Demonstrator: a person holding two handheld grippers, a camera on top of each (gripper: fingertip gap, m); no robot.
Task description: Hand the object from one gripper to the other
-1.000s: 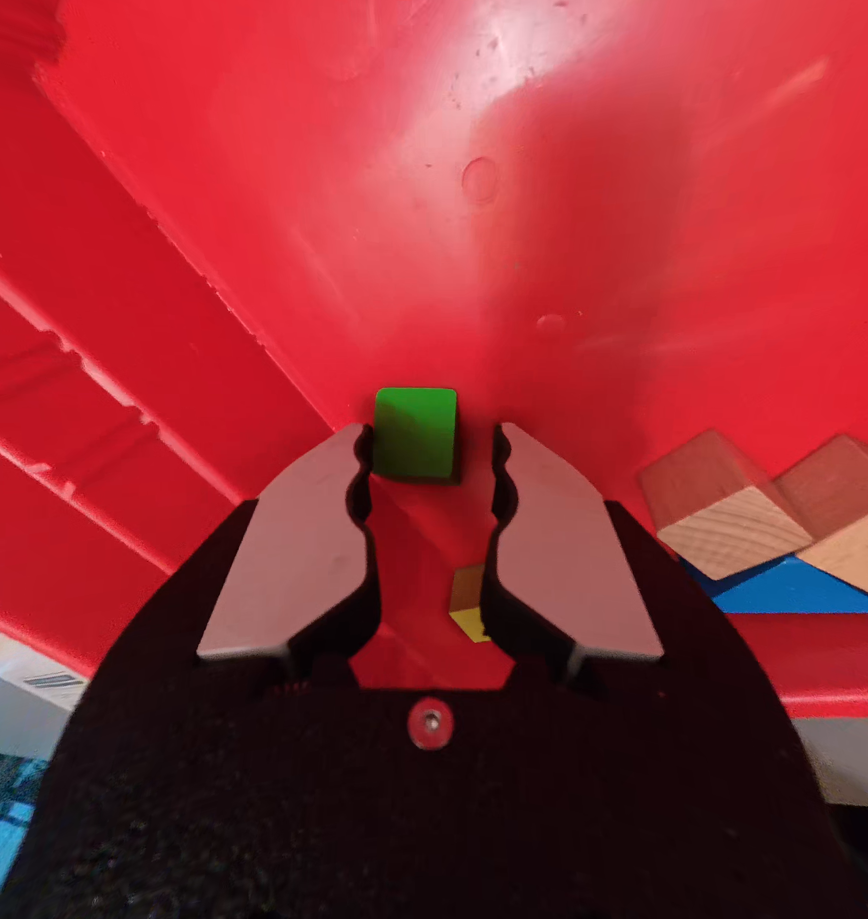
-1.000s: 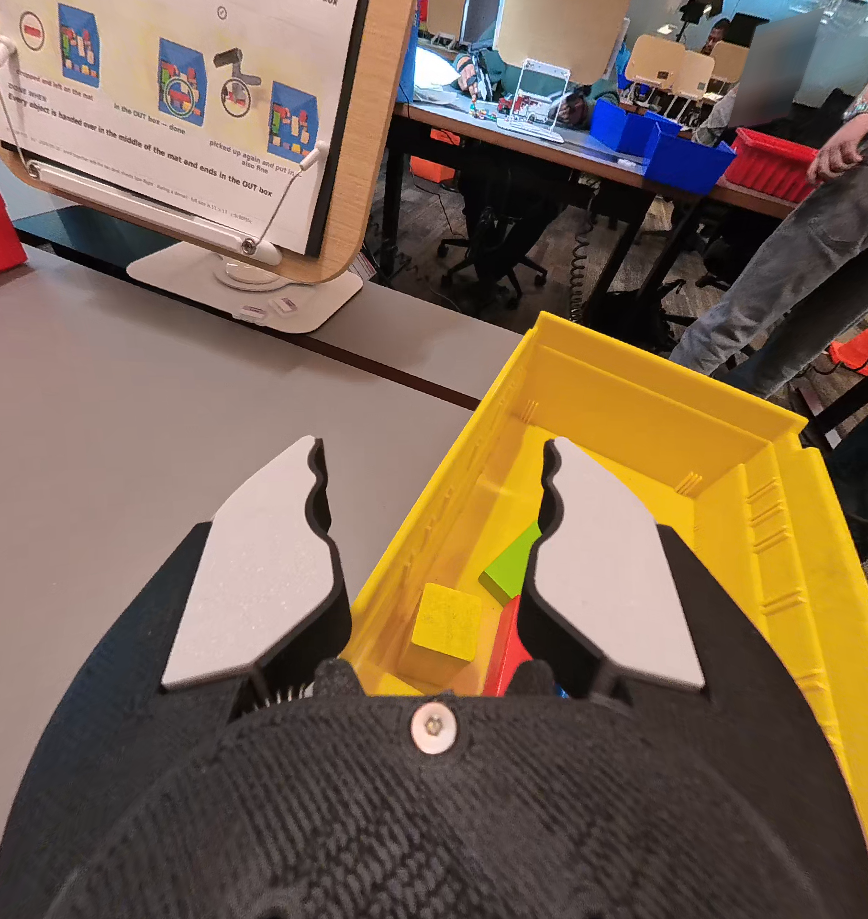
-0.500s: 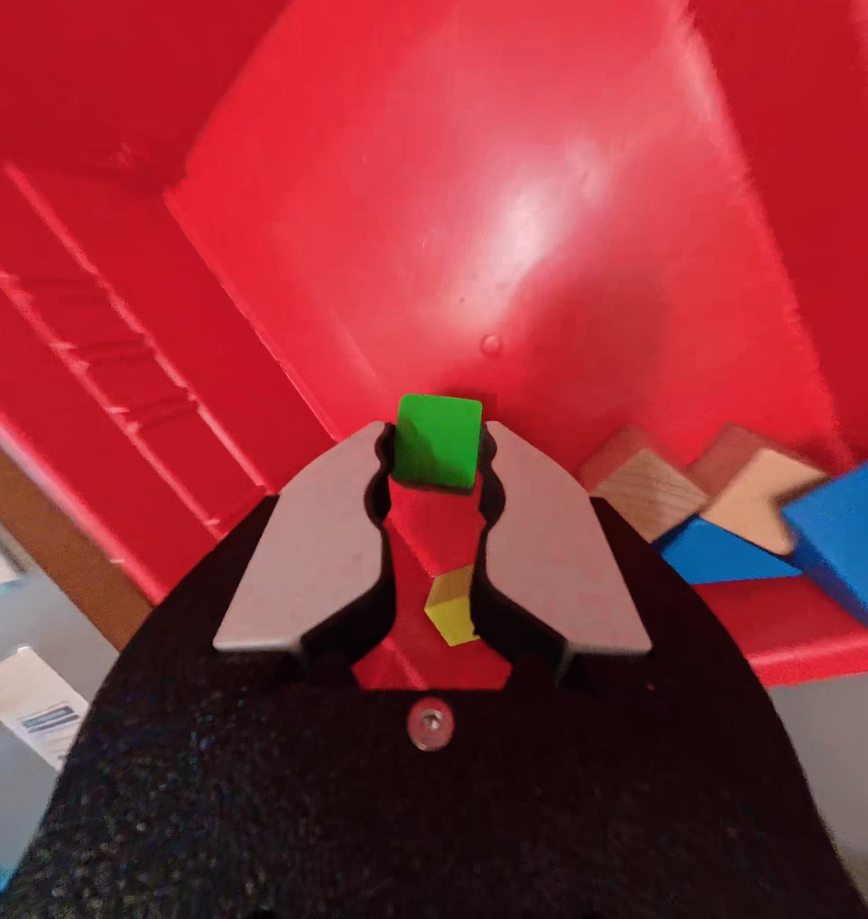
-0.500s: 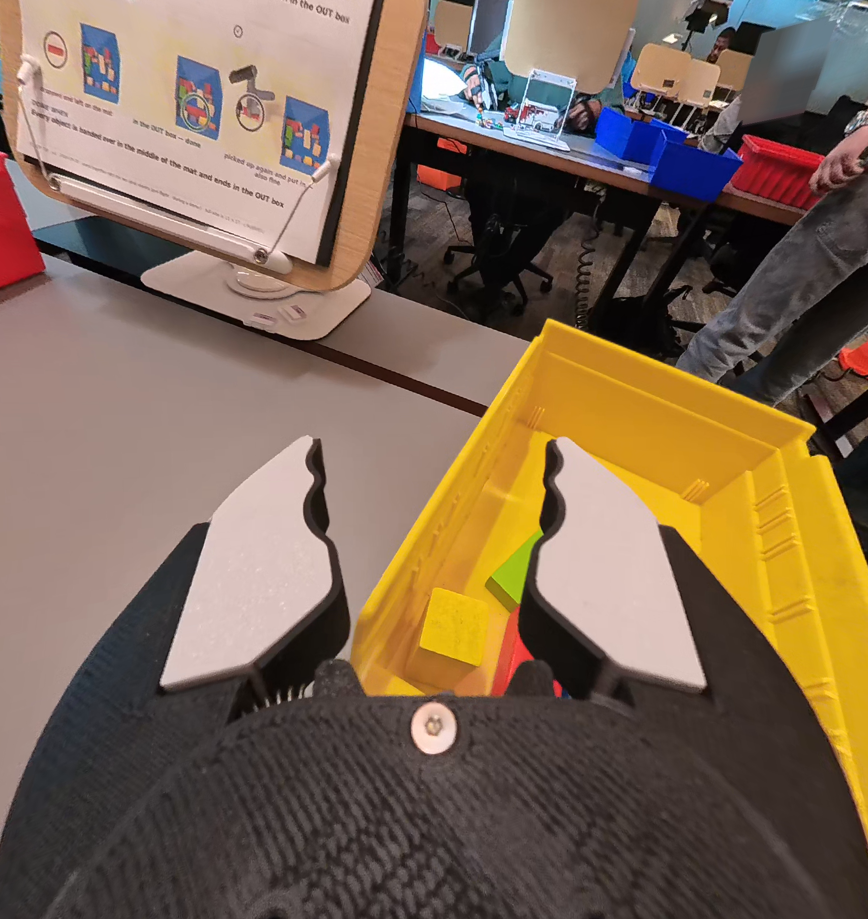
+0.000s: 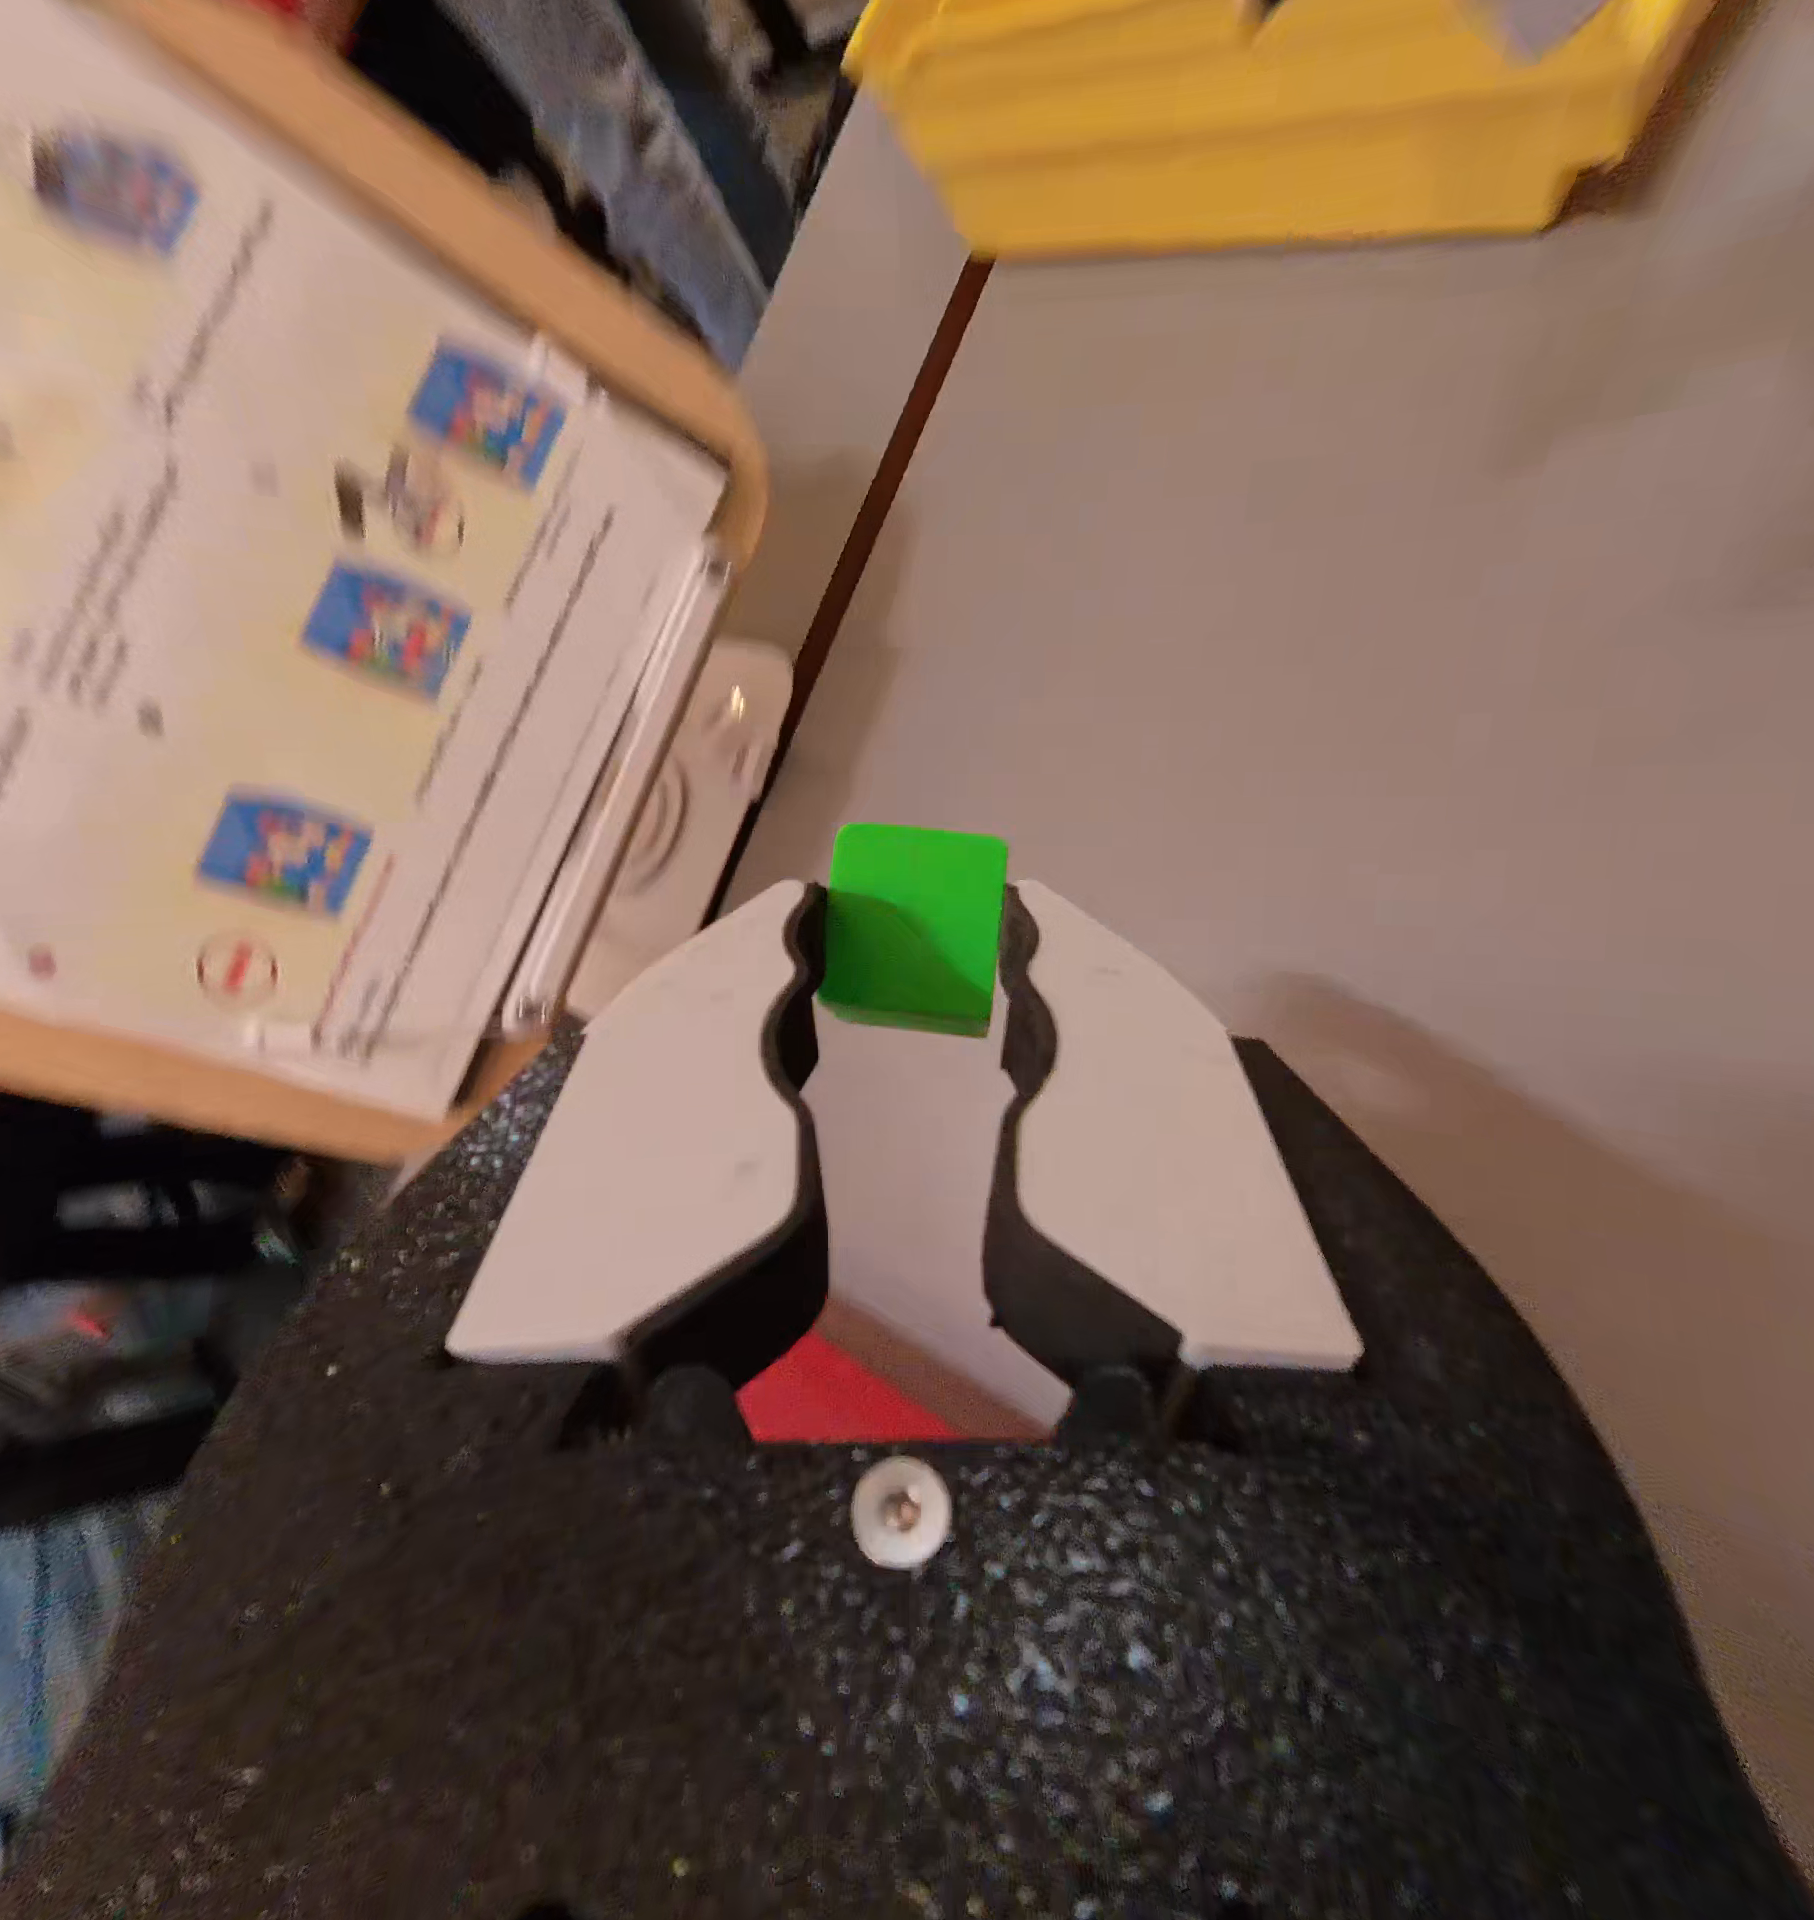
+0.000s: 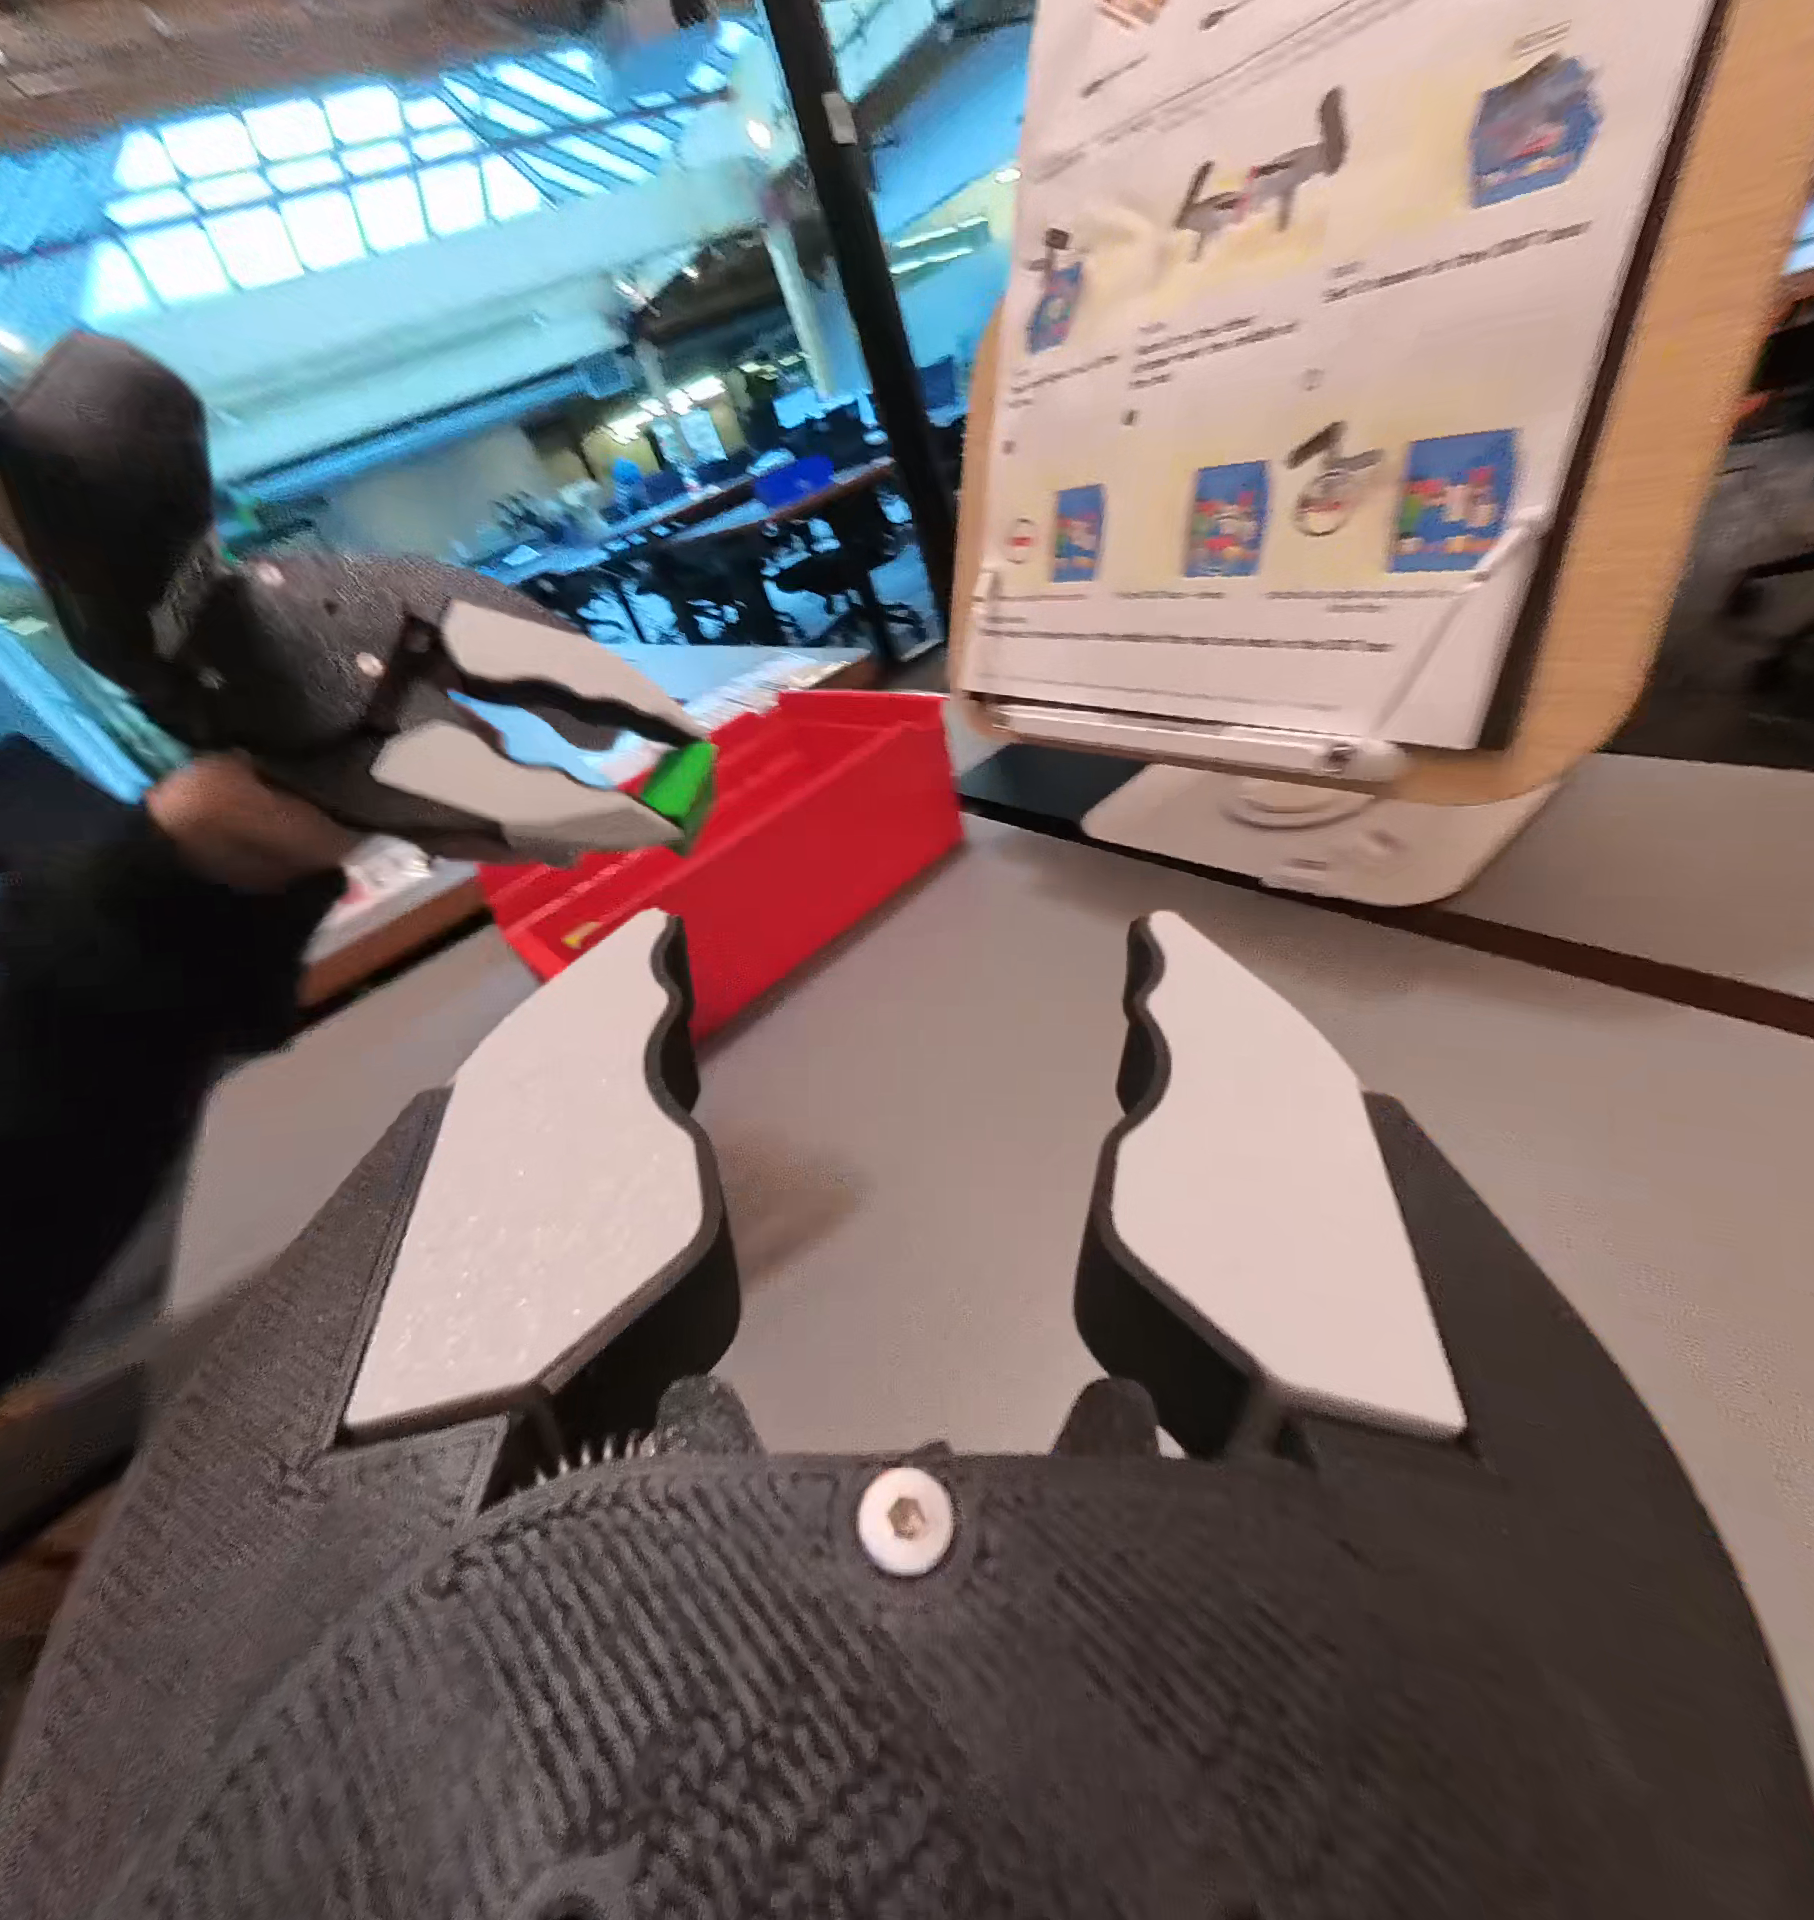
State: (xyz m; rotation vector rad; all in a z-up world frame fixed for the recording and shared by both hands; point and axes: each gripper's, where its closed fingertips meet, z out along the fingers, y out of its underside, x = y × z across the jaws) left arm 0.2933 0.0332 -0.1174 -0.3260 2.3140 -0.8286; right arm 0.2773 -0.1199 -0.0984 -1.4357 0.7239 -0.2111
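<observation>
Left gripper [image 5: 908,935] pinches a green block [image 5: 913,925] at its fingertips, both pads pressing it — held in the air above the grey table [image 5: 1402,623]. Right gripper [image 6: 903,997] spread wide, nothing between its fingers — red bin [image 6: 809,831] beyond.

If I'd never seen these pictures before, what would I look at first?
Probably the bright green block, pinched between the fingers of the left gripper, up in the air over the red bin. Next, the right gripper, its fingers spread wide with nothing between them, low over the grey table. Behind stands a big picture sheet on a wooden board.
</observation>
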